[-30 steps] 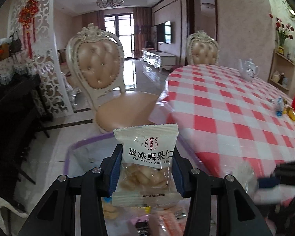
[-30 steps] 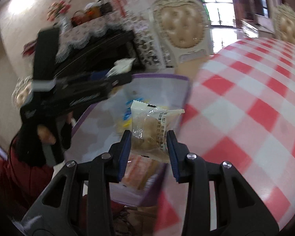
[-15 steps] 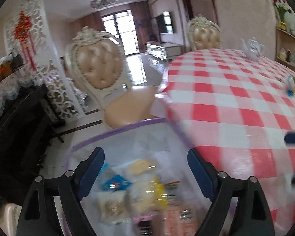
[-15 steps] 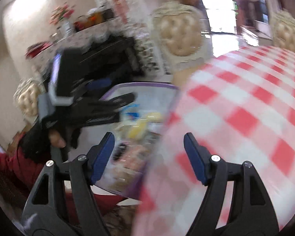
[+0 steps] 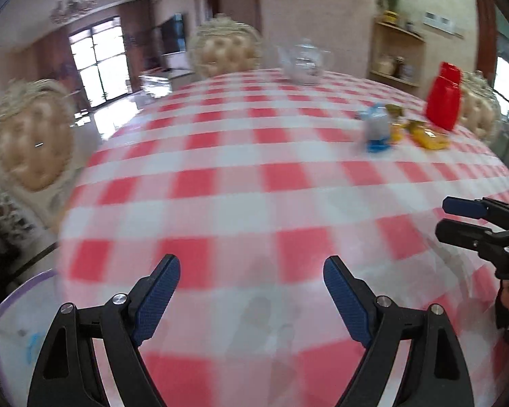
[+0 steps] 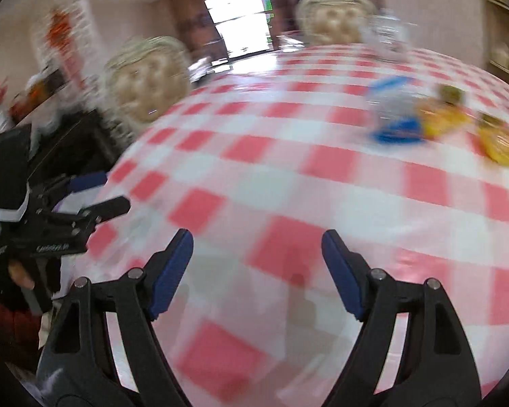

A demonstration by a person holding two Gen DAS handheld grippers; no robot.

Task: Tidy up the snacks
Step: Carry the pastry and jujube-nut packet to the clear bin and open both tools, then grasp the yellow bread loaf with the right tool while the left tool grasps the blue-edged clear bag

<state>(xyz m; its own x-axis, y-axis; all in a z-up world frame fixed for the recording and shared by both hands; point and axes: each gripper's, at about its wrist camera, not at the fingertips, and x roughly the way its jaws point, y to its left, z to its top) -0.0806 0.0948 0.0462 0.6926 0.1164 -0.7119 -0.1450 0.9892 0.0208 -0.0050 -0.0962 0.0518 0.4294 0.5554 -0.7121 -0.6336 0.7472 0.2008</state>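
Note:
Both views are motion-blurred. My left gripper (image 5: 251,273) is open and empty over the near edge of the red-checked table (image 5: 254,183). My right gripper (image 6: 257,249) is open and empty above the same cloth. A blue-and-white snack packet (image 5: 376,129) and yellow snack packets (image 5: 427,137) lie at the far right of the table; they also show in the right wrist view, the blue one (image 6: 395,115) beside the yellow ones (image 6: 502,142). The purple-rimmed clear bag (image 5: 13,308) of snacks sits at the lower left, off the table edge.
A red container (image 5: 444,100) stands behind the snacks and a teapot (image 5: 303,61) at the table's far side. Cream padded chairs (image 5: 27,142) surround the table. The other gripper shows at the right edge (image 5: 482,234) and at the left (image 6: 51,224).
Both grippers let go of their snack packets over the bag, opened, and swung from the bag toward the table's far-right snacks.

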